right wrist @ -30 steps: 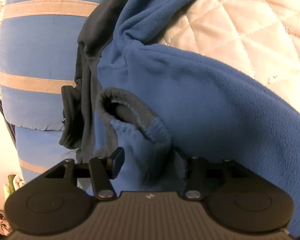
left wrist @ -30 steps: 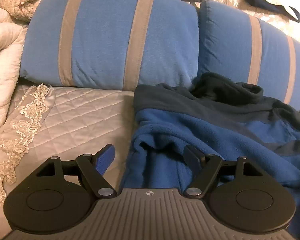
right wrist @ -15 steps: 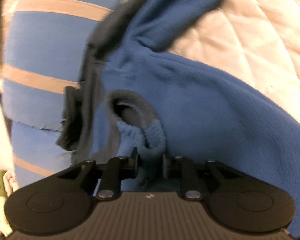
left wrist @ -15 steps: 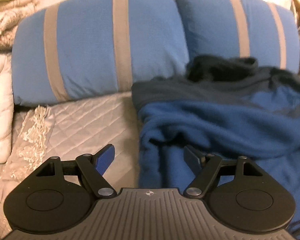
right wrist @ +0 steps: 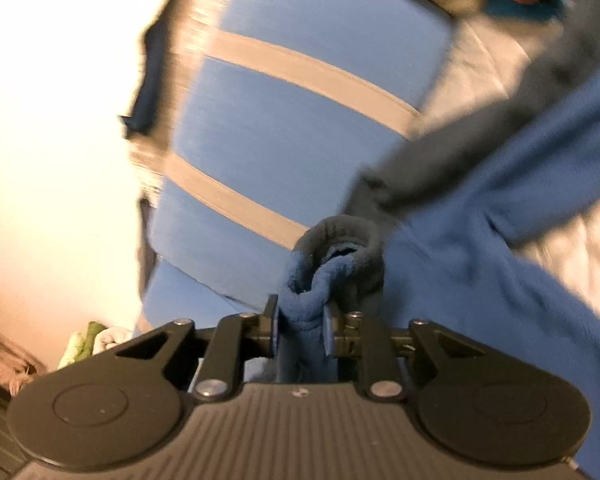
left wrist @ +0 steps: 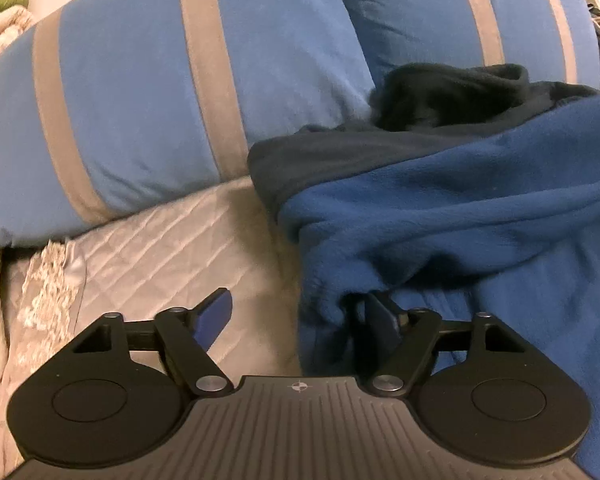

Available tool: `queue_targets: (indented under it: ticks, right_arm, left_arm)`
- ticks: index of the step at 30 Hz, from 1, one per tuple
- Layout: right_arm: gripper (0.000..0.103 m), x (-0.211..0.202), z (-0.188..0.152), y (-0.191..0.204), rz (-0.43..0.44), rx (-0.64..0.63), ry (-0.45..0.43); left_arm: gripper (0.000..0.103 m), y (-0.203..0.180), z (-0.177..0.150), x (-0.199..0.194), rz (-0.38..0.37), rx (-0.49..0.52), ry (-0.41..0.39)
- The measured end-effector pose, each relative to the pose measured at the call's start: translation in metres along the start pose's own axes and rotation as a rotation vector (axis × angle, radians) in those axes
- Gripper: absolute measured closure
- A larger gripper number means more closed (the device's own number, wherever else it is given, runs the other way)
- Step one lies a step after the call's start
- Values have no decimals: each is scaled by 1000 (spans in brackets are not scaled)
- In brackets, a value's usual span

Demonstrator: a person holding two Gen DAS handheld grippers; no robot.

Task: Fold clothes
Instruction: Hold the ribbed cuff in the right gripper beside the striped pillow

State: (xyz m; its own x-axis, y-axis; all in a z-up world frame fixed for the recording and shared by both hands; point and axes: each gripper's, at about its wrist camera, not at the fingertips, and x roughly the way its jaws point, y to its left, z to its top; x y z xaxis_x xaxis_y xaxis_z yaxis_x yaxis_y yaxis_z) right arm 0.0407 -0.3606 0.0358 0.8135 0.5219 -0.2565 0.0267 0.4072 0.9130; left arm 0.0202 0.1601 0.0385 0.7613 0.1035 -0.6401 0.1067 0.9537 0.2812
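A blue fleece jacket (left wrist: pixel 460 216) with a dark navy yoke and collar lies crumpled on a grey quilted bedspread (left wrist: pixel 172 248), against two blue pillows. My left gripper (left wrist: pixel 300 312) is open at the jacket's left edge; a fold of fleece hangs between its fingers, and the right fingertip sits under that fold. My right gripper (right wrist: pixel 300 328) is shut on the jacket's sleeve cuff (right wrist: pixel 340 256), whose dark elastic rim stands just above the fingers. In the right wrist view the sleeve (right wrist: pixel 500 264) stretches away to the right, lifted off the bed.
Two blue pillows with grey stripes (left wrist: pixel 160 100) stand along the back of the bed. Cream lace trim (left wrist: pixel 48 280) edges the bedspread at left. Folded dark clothes (right wrist: pixel 148 80) lie beyond the pillows in the right wrist view, which is blurred by motion.
My right gripper closed on the sleeve cuff and lifted it away from the bed. The left gripper moved forward and right, so the jacket's edge now lies between its open fingers.
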Motion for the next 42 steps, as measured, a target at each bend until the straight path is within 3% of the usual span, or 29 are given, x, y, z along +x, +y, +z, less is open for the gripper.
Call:
queue_targets:
  ticks: [3,7,10,16,18,20,23,28,33,36,39,42]
  right_arm:
    - [83,-2,8,10,26,-105,-49]
    - [83,1,5,-11,-102,-42,3]
    - [83,2,-3,-28,-208,22,49]
    - [83,4,-24,-58,-381,156,130]
    - [83,5,-30,-68,-436,207,155]
    - [83,5,-29,-72,-432,225,155]
    - [82,5,-29,-74,-431,234,164]
    - [78,5,-27,-74,-434,238,181]
    - [72,3,-30,-77,-433,247,192]
    - [52,4,-30,-79,-422,258,214]
    - [49,6,-33,-82,-403,278,244]
    - [50,9,-35,-81,-402,278,243]
  left_arm:
    - [74,-12,3,10,13,61,10]
    - [88,-19,-4,10,64,163,-4]
    - [88,-5,-11,4,80,152,-27]
    - [87,9,-24,3,34,123,-24]
    - [86,-3,-29,2,60,218,-43]
    - [82,-14,-34,1,86,314,-62]
    - [64,-31,-41,0,125,457,-92]
    - [63,-60,-52,-3,190,694,-139]
    - [63,-69,-43,5,245,754,-119]
    - [63,-69,-38,7,245,764,-123]
    - [63,-71,-37,12,254,797,-104]
    - [63,-64,-35,12,250,744,-100]
